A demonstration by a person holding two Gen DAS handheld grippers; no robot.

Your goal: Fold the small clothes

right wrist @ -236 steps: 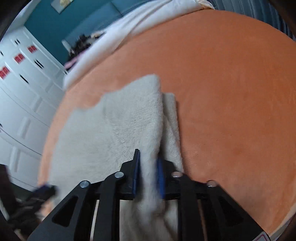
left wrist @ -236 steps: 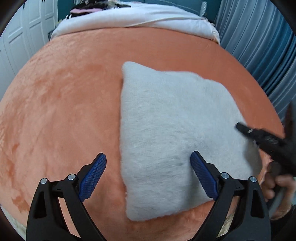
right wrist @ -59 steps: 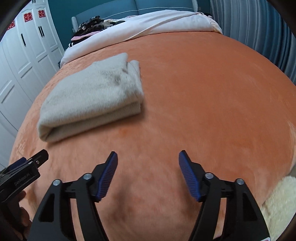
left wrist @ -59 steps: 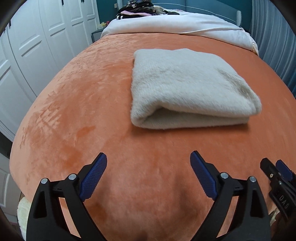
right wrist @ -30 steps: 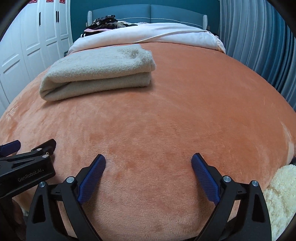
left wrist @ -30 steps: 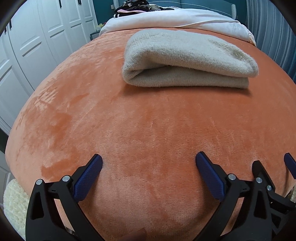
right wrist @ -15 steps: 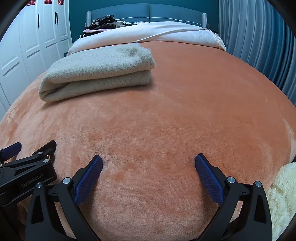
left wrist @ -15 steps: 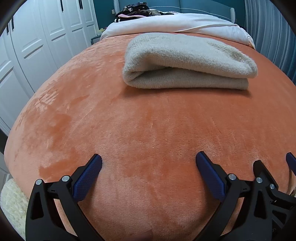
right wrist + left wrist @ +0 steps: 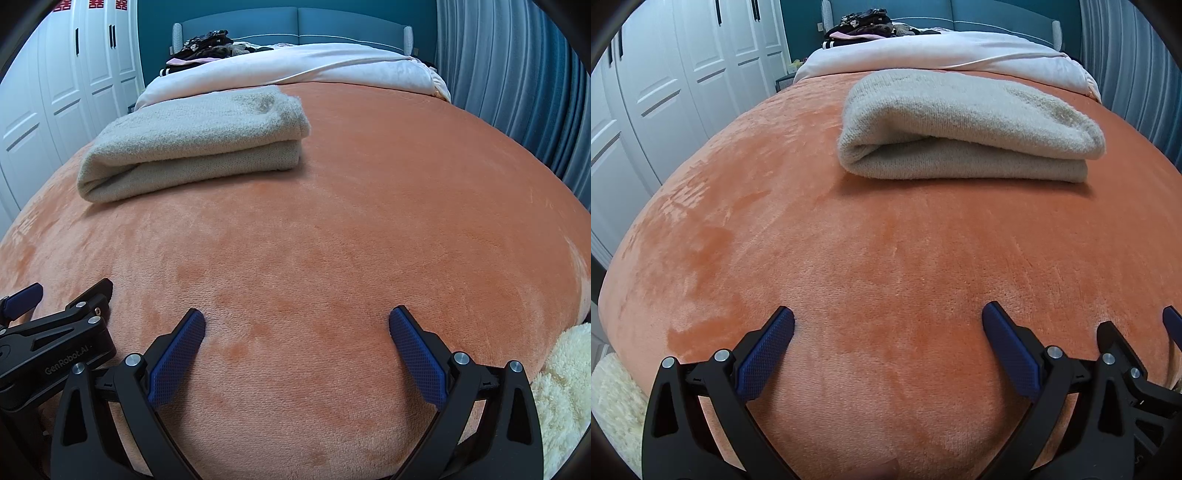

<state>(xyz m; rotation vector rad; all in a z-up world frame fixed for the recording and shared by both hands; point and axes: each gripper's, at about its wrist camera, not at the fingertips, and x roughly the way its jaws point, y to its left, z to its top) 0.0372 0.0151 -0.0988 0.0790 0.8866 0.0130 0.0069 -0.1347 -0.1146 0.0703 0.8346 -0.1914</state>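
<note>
A: Start at the claws. How do they stand?

B: The left claw is spread wide with nothing between its blue pads, low over the near part of the orange blanket. The right claw is just as wide and holds nothing, over the same near stretch. They sit side by side: the right claw's black frame shows at the right edge of the left view, and the left claw's frame, with lettering on it, at the lower left of the right view.

A: And the garment?

B: The folded beige garment lies flat on the blanket, far from both claws and well apart from them. From the right wrist it sits far and to the left.

A: Any containers?

B: I can see none. Beyond the blanket lies a white duvet, with a dark clothes pile at the far left of the bed.

A: What is cut off or unclear?

B: The pile is too small to sort out. A cream fluffy thing is cropped at the near right edge, and the white wardrobe doors run off the left.
</note>
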